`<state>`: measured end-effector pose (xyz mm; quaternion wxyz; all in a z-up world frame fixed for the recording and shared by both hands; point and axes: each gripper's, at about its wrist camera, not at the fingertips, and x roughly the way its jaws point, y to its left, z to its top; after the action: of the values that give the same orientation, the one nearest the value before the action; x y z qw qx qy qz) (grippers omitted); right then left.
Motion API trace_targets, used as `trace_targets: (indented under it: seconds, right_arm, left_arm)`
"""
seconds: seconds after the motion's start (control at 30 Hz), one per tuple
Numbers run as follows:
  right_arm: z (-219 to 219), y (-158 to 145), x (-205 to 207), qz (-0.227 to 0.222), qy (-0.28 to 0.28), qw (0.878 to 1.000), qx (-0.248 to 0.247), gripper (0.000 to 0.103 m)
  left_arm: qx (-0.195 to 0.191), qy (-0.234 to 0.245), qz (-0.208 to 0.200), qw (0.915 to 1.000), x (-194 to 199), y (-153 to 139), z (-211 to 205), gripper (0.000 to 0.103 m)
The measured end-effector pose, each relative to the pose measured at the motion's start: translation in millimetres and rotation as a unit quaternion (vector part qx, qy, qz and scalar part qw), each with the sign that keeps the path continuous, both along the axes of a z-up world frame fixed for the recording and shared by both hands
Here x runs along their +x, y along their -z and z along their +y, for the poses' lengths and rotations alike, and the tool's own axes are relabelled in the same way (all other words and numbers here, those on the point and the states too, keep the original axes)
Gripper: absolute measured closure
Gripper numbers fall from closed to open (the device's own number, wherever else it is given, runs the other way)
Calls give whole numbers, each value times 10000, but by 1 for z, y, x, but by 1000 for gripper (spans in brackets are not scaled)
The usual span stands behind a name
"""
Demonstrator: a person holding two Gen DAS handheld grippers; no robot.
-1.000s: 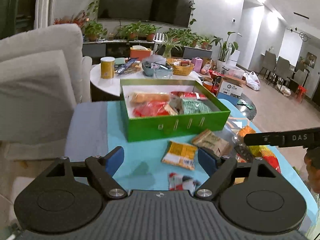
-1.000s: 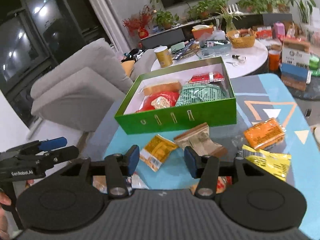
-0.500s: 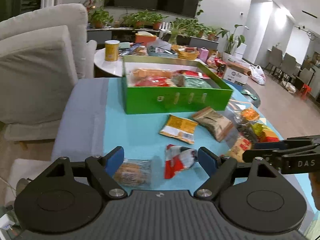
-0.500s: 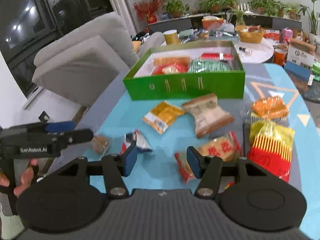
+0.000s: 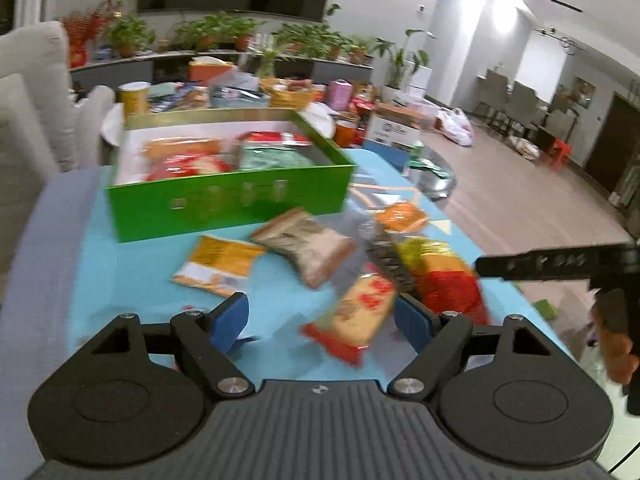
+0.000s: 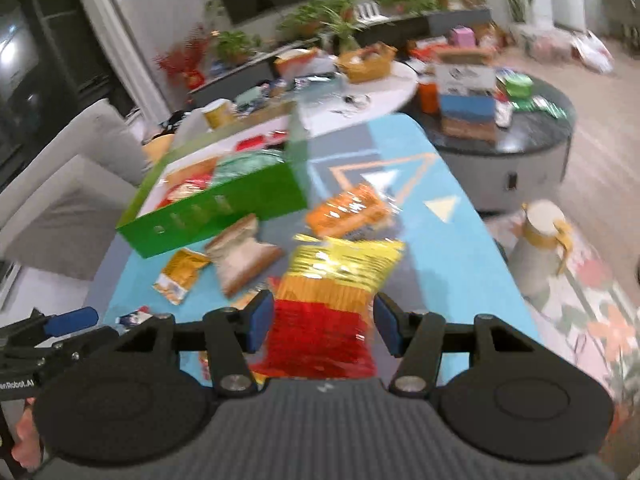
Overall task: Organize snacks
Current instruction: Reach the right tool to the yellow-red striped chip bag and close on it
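1. Green cardboard forms the open box [image 5: 224,200], which is set at the 12 o'clock end of the desk [image 5: 132,280] and is already partly filled with packets.
2. Loose snacks are scattered on the blue cloth between the box and both tools: a yellow-orange sachet [image 5: 218,264], a brown-and-white packet [image 5: 308,246], an orange packet [image 6: 348,210], a red-edged cracker packet [image 5: 360,312] and a yellow-and-red bag [image 6: 332,292].
3. The left gripper [image 5: 322,322] is seen with its fingers wide but closing; the cracker packet lies between them, and no pad is seen pressing on it.
4. The right gripper [image 6: 324,326] is held partly open astride the red lower part of the yellow-and-red bag, with gaps visible beside both pads, so nothing is judged to be gripped.
5. All these packets are judged light, soft and crinkly, with slippery film; a pinch across a flat sealed edge or the narrow width is preferred, and crushing of brittle contents is to be avoided.
6. Open room is found at 9 o'clock on the cloth; the desk edge at 3 o'clock runs close to the bag, and the box's near wall must be cleared from above.
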<state>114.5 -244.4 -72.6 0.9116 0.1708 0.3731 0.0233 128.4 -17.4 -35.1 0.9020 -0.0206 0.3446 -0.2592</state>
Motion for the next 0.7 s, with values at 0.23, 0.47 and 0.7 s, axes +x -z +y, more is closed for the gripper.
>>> trace_targets:
  seconds: [0.23, 0.47, 0.7]
  right_arm:
    - [-16, 17, 5, 150, 94, 9983, 559, 59]
    - [-29, 24, 8, 140, 108, 9964, 831, 59]
    - [-30, 34, 16, 297, -94, 9925, 1182, 60]
  left_arm:
    - [-225, 460, 417, 9978, 17, 13, -57, 43]
    - [-30, 791, 539, 9954, 22, 26, -94, 47]
    - [252, 888, 595, 9940, 28, 39, -106, 55]
